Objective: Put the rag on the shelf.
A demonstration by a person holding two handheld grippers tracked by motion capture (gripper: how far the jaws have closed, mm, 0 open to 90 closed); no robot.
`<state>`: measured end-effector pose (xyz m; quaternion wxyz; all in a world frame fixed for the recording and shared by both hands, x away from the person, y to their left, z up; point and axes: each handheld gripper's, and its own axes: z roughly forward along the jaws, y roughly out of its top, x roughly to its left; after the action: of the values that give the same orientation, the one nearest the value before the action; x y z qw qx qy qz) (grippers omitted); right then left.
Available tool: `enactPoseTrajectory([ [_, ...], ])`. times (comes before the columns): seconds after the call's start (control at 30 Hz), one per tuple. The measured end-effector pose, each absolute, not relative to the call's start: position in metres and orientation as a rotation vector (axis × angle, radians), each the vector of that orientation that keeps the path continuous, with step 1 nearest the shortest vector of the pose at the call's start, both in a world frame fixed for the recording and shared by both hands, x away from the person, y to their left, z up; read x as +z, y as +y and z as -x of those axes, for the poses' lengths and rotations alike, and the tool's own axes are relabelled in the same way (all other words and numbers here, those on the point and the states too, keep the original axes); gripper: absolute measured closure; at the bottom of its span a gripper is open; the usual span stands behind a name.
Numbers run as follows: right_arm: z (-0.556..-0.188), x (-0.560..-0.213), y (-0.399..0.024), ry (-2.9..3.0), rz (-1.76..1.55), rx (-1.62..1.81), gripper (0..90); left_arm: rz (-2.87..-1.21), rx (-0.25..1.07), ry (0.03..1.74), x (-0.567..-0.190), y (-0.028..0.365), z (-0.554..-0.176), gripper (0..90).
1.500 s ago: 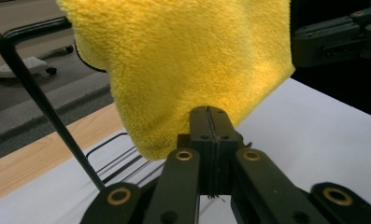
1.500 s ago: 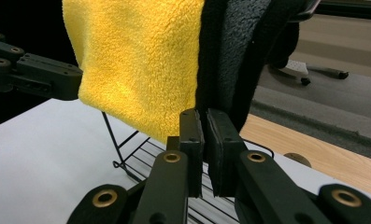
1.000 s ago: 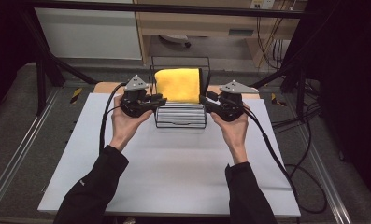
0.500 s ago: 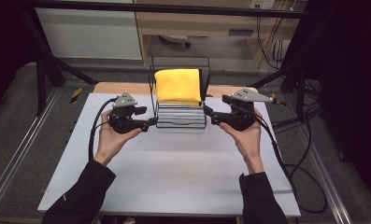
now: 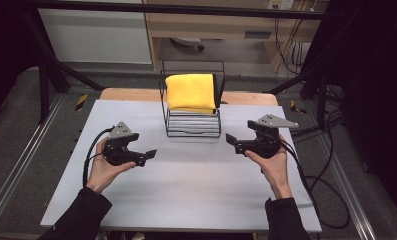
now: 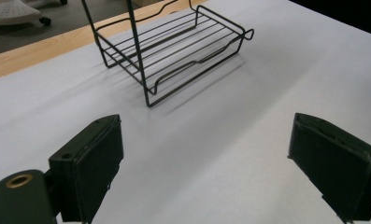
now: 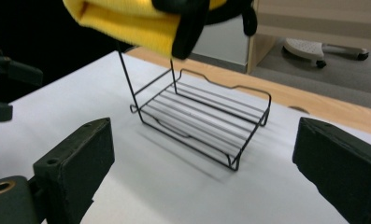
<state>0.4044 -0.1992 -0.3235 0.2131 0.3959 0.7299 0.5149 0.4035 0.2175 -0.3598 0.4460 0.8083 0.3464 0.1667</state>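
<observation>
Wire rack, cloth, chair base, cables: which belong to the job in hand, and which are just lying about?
Job in hand:
wire rack
yellow cloth on its top tier
left gripper, open
right gripper, open

Lying about:
chair base on the floor
cables behind the table

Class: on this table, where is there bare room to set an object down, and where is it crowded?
Free: the white table top in front of the wire rack, between the left gripper and right gripper, both open. Also the rack's lower shelf. Crowded: the rack's top, covered by the yellow cloth.
</observation>
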Motion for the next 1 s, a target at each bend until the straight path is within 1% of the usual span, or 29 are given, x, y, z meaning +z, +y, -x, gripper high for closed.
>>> enactPoseTrajectory([
  [0.23, -0.393, -0.347, -0.209, 2.08, -1.1, 1.422, 3.4, -1.974, 0.417, 0.879, -0.378, 0.232, -0.387, 9.0],
  [0.53, -0.379, -0.387, -0.222, 2.141, -1.157, 1.384, 2.0, -2.005, 0.395, 0.891, -0.408, 0.248, -0.373, 9.1],
  [0.73, -0.371, -0.408, -0.232, 2.174, -1.176, 1.358, 1.3, -1.998, 0.392, 0.906, -0.418, 0.258, -0.367, 9.1],
  [1.0, -0.362, -0.429, -0.245, 2.212, -1.2, 1.334, 1.4, -2.007, 0.376, 0.923, -0.431, 0.269, -0.363, 9.2],
])
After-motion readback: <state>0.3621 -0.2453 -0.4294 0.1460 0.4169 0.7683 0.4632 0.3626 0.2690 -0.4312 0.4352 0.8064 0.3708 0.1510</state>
